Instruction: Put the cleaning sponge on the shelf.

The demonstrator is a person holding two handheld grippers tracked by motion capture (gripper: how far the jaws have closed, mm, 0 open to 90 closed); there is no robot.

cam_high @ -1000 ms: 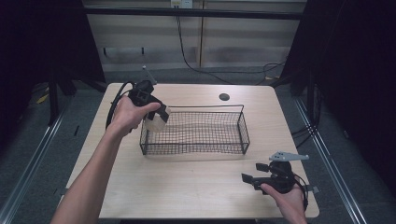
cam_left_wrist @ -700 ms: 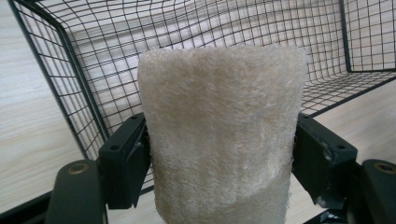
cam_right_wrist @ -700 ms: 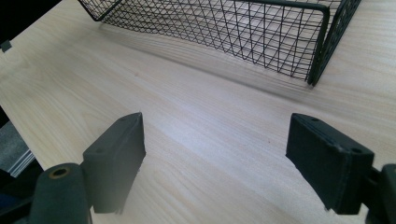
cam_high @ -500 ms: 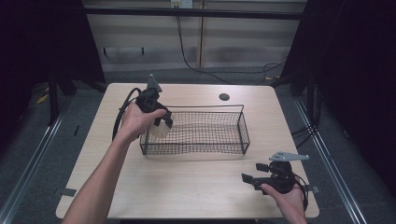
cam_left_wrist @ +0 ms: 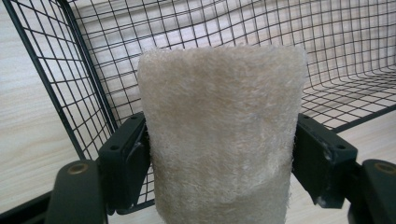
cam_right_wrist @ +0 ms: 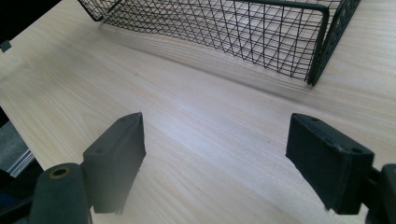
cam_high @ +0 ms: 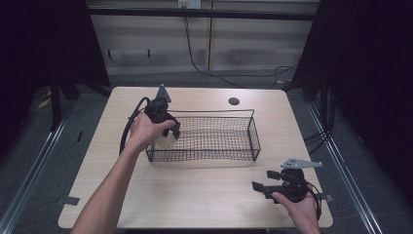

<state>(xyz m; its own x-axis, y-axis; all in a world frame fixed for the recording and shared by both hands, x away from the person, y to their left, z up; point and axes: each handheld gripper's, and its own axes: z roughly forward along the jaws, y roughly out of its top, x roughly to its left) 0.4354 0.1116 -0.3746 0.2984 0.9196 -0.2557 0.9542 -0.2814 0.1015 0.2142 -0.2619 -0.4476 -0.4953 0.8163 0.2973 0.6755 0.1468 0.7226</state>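
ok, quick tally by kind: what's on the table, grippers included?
Wire baskets: 1, black wire basket
Fuzzy cream rolls: 1, cream roll, clamped in the left gripper at the basket's left end
Grippers: 2, the left one plus the right gripper, open and empty
Total: 4

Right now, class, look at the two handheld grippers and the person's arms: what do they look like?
Both grippers are black. The left gripper has two blocky black jaws with flat pads; a black cable loops from it, and a grey three-cornered plate sits on top. The right gripper has the same blocky jaws and its own grey plate. Both forearms are bare, no sleeves showing.
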